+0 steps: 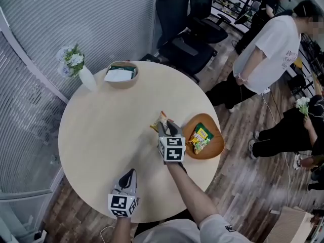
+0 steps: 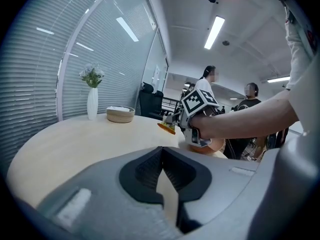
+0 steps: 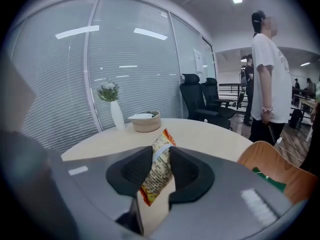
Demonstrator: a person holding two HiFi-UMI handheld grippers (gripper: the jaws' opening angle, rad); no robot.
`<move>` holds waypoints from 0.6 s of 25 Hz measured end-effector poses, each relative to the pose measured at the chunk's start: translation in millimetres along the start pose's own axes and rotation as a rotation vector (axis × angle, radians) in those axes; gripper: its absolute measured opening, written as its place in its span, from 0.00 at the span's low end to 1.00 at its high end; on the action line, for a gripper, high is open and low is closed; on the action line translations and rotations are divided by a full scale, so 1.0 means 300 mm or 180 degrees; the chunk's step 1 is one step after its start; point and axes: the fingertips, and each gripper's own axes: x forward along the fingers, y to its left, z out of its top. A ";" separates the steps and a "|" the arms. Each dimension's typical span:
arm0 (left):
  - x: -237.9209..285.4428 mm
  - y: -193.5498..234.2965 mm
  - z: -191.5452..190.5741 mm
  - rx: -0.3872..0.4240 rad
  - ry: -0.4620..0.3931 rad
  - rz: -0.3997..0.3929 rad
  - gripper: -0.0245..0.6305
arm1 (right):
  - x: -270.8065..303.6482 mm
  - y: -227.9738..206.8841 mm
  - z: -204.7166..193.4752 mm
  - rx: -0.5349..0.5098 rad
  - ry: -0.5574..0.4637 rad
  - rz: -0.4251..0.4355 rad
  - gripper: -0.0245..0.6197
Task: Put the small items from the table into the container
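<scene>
Presently we note the right hand-held gripper (image 3: 160, 159) pinching an orange snack packet (image 3: 155, 179) just above the counter (image 1: 111, 130) beside the wooden bowl (image 1: 218, 135), which holds other packets (image 1: 200, 138), while the left hand-held gripper (image 2: 163, 156) hangs pressed together, empty; this packet seems the last outside.

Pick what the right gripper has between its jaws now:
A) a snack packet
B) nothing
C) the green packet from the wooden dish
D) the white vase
A: the right gripper view shows the right gripper with its jaws pressed on an orange-and-yellow snack packet; the green packet lies in the wooden dish.
</scene>
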 end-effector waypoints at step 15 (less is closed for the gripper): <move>0.120 -0.334 0.089 0.0373 -0.0043 -0.0647 0.03 | -0.392 -0.519 -0.134 0.0301 0.0037 -0.0823 0.21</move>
